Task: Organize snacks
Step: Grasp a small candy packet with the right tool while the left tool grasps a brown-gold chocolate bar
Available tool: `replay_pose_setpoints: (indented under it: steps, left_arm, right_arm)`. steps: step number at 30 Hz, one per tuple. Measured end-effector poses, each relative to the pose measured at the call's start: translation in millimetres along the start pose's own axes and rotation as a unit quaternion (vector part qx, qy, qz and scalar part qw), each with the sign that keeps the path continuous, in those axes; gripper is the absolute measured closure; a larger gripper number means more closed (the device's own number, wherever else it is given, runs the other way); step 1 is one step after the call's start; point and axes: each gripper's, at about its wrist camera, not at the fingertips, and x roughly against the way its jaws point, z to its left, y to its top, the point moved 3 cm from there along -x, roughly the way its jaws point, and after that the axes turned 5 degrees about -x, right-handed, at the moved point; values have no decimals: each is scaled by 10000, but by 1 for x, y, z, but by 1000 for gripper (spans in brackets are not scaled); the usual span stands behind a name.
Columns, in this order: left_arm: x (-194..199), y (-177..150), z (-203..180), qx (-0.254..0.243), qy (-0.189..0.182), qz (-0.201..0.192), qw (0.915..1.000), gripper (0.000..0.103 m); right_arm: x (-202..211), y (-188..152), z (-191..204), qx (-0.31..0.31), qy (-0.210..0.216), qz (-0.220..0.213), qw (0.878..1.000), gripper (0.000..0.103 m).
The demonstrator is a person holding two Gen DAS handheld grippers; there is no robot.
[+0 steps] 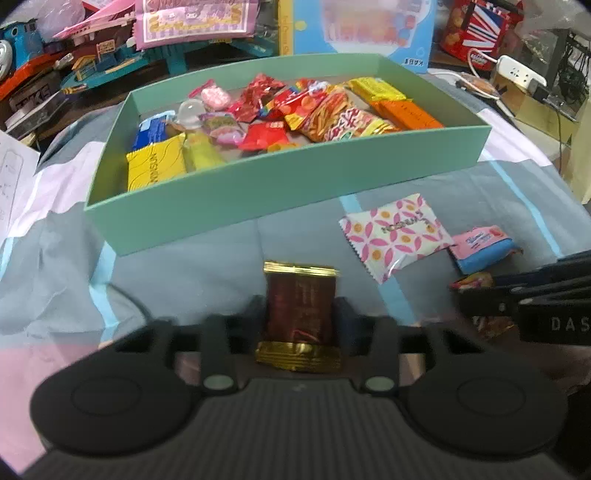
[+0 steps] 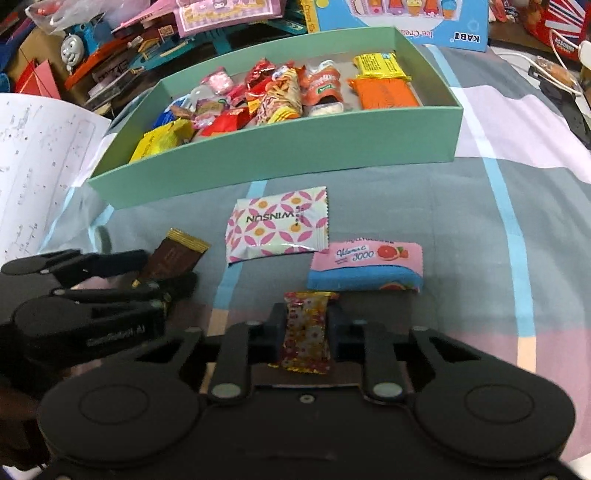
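My left gripper (image 1: 300,314) is shut on a brown and gold chocolate bar (image 1: 300,310), low over the bedsheet in front of the green box (image 1: 280,184). It also shows in the right wrist view (image 2: 166,273) with the bar (image 2: 173,258). My right gripper (image 2: 306,325) is shut on a small red and yellow candy (image 2: 306,332); it shows in the left wrist view at the right edge (image 1: 469,295). A white and pink Winsun packet (image 2: 279,225) and a pink and blue vitamin C packet (image 2: 365,266) lie on the sheet between the grippers and the box (image 2: 280,155), which holds several snacks.
Toys, a toy train (image 2: 75,42) and a blue carton (image 2: 406,18) crowd the area behind the box. White papers (image 2: 33,166) lie to the left. A power strip and cables (image 1: 517,72) sit at the far right.
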Motion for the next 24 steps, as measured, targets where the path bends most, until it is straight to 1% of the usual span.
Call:
replay_pose_setpoints:
  steps: [3,6,12,15,18,21,24]
  left_arm:
    - [3,1,7,239,-153,29,9996,67]
    - [9,-1,13,392,-284,55,9988,67]
    - [33,5,22,572,-439,-139,9973,67]
    - [46,20,30,656,-420,-371,9963,67]
    - [54,42,40,793,-380,-605,9943,67]
    - [56,67,50,865,-303,-808,9925,67]
    - [53,91,58,894,-212,-932,9914,67]
  right_arm:
    - [3,2,1,-74,182,67,9998,83]
    - [5,5,6,-52,307,38,9995,83]
    - [22,18,14,-177,663,-63,9976,83]
    - [31,33,23,-173,800,-231,9964,83]
    - [39,56,33,-105,902,-457,9948,83]
    - [44,84,44,9,956,-711,9929,83]
    - [42,110,53,52,961,-873,9915,83]
